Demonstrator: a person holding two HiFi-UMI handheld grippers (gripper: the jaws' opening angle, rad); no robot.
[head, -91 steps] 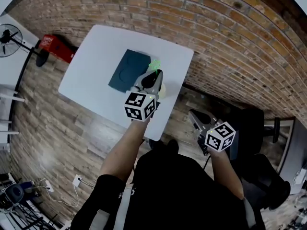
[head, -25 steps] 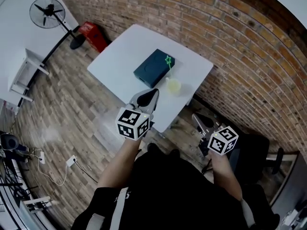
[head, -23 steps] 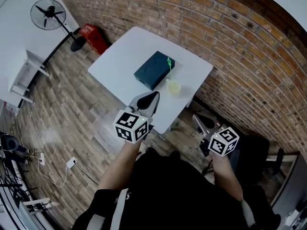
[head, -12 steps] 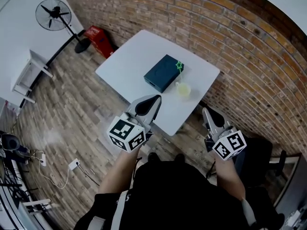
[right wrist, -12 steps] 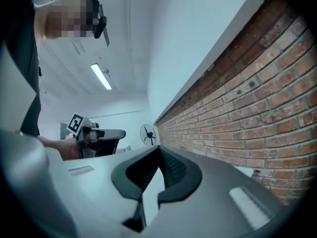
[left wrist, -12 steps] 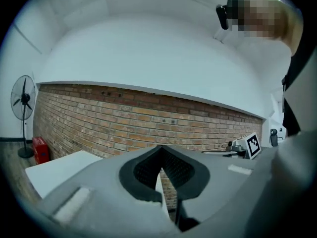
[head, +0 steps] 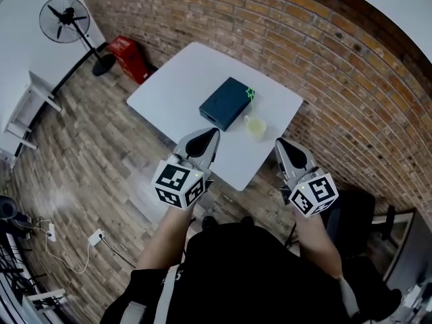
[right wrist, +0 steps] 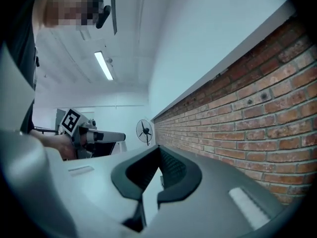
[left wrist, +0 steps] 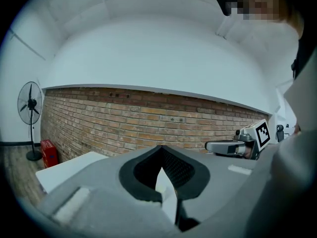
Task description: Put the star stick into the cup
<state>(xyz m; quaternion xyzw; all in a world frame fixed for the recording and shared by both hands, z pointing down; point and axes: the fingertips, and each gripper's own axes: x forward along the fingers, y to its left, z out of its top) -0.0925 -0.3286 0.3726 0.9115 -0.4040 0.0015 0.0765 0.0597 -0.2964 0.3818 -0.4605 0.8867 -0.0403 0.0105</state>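
Observation:
A green star stick [head: 250,93] stands in a pale cup [head: 256,127] on the white table [head: 175,79] and leans over a dark teal box [head: 227,103]. My left gripper [head: 216,131] hovers near the table's front edge, short of the cup, shut and empty. The right gripper [head: 278,142] is held off the table's right corner, its jaws together with nothing between them. The left gripper view shows its shut jaws [left wrist: 161,170] aimed at the brick wall, with the right gripper [left wrist: 233,147] beside it. In the right gripper view, the left gripper [right wrist: 94,135] shows beyond my own shut jaws [right wrist: 157,170].
A brick wall [head: 337,52] runs close behind the table. On the wooden floor at the left are a standing fan [head: 61,20] and a red box [head: 128,51]. Cables lie on the floor at the lower left [head: 74,255].
The left gripper has drawn back from the cup, leaving the star stick in it. Over the last second both grippers rose; the right one came up beside the table corner and rolled.

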